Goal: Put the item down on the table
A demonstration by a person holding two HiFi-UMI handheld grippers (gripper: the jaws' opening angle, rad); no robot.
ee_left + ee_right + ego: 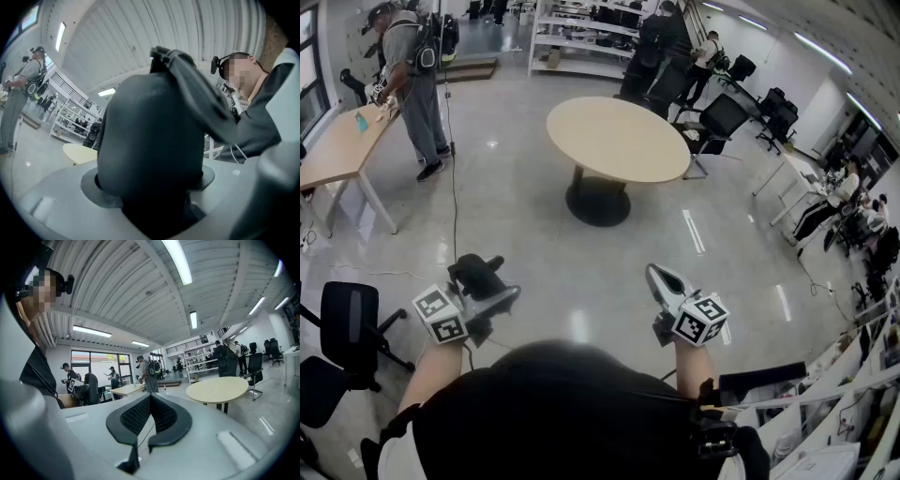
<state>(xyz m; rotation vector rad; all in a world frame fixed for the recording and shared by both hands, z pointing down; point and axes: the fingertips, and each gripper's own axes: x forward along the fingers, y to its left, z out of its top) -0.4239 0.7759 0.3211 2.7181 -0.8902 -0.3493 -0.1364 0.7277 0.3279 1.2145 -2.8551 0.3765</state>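
Left gripper (490,294) clamps the black item (476,272) between its jaws.

Two tools are in view, the left tool (481,284) and the right tool (662,281), and two marker cubes (441,315), one on each. There is one dark item (476,272). There are two desks: one round desk (617,139) and one wooden desk (337,155). Two black office chairs (349,323) stand at lower left, and at least three more beyond the round desk. There is one shelving unit (581,37). One person (412,80) stands at the wooden desk.
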